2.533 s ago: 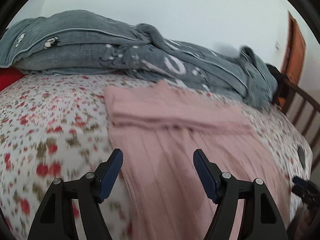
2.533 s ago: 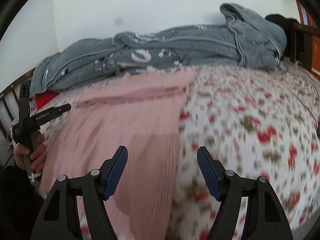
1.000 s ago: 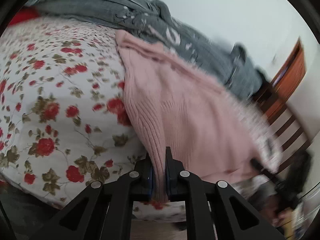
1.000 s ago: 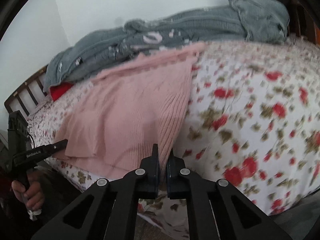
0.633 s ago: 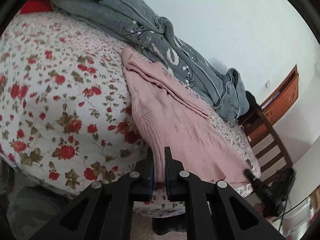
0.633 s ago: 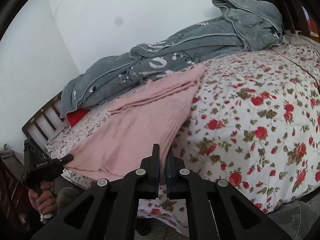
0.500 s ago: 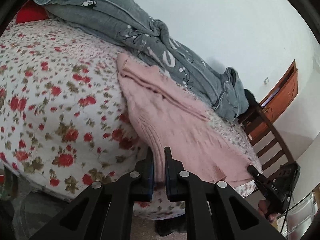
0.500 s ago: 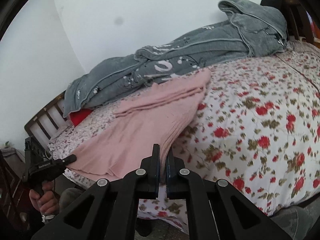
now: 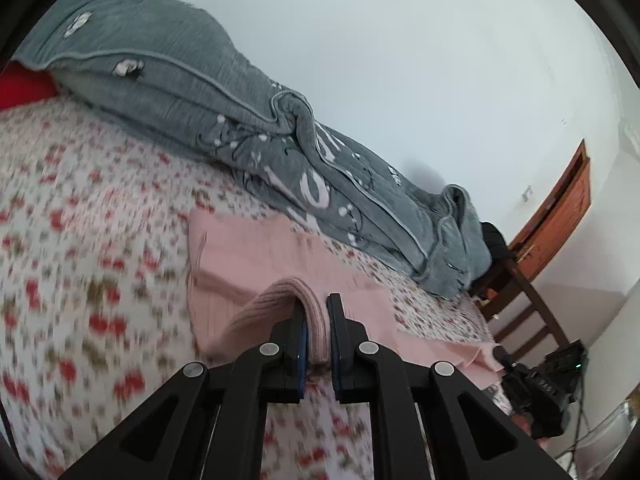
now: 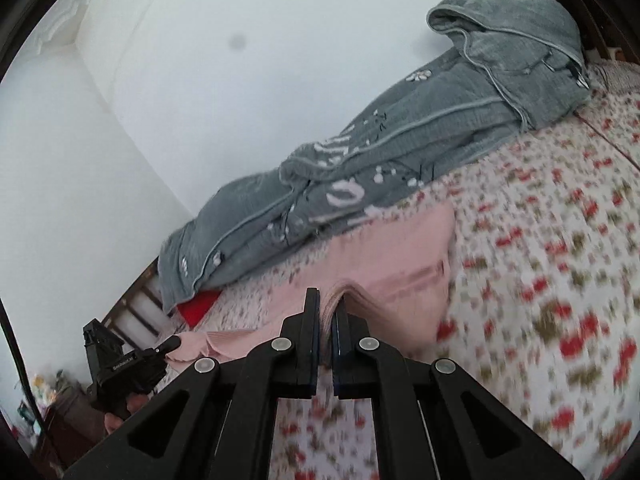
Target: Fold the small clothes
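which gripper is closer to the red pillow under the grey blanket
Left. The left gripper holds the pink sweater at the corner on the red pillow side. The right gripper pinches the opposite corner, farther along the bed.

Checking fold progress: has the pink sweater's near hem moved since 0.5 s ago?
Yes. The hem of the pink sweater, pinched in both hand-held grippers, has been lifted off the bed edge and carried toward the gray quilt, doubling the sweater over itself.

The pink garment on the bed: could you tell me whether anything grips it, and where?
Both tongs, left and right, pinch the pink garment at its near hem.
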Motion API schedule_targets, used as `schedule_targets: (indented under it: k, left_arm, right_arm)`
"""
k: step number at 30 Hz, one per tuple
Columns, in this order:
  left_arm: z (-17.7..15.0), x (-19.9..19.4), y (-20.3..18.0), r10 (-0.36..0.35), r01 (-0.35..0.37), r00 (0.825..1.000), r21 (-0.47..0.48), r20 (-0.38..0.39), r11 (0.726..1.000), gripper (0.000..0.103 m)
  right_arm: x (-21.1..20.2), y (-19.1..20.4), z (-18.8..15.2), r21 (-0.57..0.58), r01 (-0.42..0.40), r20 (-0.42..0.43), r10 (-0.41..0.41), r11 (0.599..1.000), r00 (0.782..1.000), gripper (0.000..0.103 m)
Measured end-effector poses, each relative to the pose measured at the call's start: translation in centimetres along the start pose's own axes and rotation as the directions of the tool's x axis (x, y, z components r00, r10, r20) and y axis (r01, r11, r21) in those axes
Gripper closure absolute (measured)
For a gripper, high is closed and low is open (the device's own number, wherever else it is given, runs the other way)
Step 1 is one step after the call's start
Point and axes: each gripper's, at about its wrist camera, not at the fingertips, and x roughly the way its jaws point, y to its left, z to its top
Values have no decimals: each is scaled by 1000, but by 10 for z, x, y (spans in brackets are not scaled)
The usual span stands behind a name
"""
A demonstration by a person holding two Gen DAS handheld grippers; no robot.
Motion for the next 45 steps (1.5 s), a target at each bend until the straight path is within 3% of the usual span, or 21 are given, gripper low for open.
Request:
schedule_targets:
  k: [4, 11, 17, 20, 21, 22, 25, 29, 32, 35, 37, 38, 40, 42, 45]
  left_arm:
    - [26, 33, 3, 22, -22, 1000, -6, 1, 1000, 94]
    - [69, 121, 37, 75, -79, 995, -77, -63, 994, 94]
    - [88, 199, 60, 139, -155, 975, -85, -171, 984, 93]
    - [97, 238, 78, 137, -174, 957, -132, -255, 976, 90]
    - [98, 245, 82, 135, -180, 952, -145, -274, 973, 84]
    - [101, 251, 87, 140, -192, 946, -158, -293, 969, 76]
    - [103, 247, 93, 187, -226, 950, -134, -251, 965, 60]
    - [100, 245, 91, 159, -188, 954, -92, -253, 978, 55]
    - [100, 254, 83, 185, -197, 947, -20, -263, 980, 55]
    - [96, 266, 75, 254, -239, 932, 87, -259, 967, 55]
    - [89, 271, 77, 301, -276, 923, 131, -241, 952, 58]
    - [85, 272, 79, 311, -286, 921, 137, -235, 948, 63]
    - [83, 275, 85, 303, -280, 920, 126, -247, 952, 90]
    - [84, 275, 91, 278, -257, 925, 114, -259, 960, 91]
    - [90, 260, 91, 220, -205, 953, 92, -209, 974, 94]
  right_arm:
    - [40, -3, 31, 24, 6, 10, -6, 1000, 1000, 98]
    - [119, -21, 67, 43, 71, -13, -70, 997, 997, 98]
    - [195, -52, 80, 65, 154, -103, -147, 986, 984, 97]
    - [231, -72, 86, 56, 260, -140, -250, 964, 958, 86]
    - [240, -80, 88, 49, 289, -151, -279, 956, 948, 75]
    - [249, -88, 90, 49, 313, -177, -300, 949, 937, 74]
    - [252, -94, 91, 19, 321, -207, -310, 947, 928, 74]
    - [255, -79, 85, -151, 356, -197, -381, 922, 904, 62]
    - [265, -78, 84, -178, 353, -234, -388, 919, 892, 61]
    - [280, -82, 78, -215, 372, -262, -420, 903, 869, 61]
    - [291, -87, 70, -257, 414, -274, -476, 873, 835, 61]
    - [296, -91, 66, -263, 425, -286, -491, 866, 823, 61]
    - [304, -97, 61, -273, 433, -309, -505, 859, 806, 65]
    - [303, -94, 63, -274, 411, -305, -483, 870, 821, 97]
    - [292, -84, 68, -281, 370, -262, -442, 886, 858, 98]
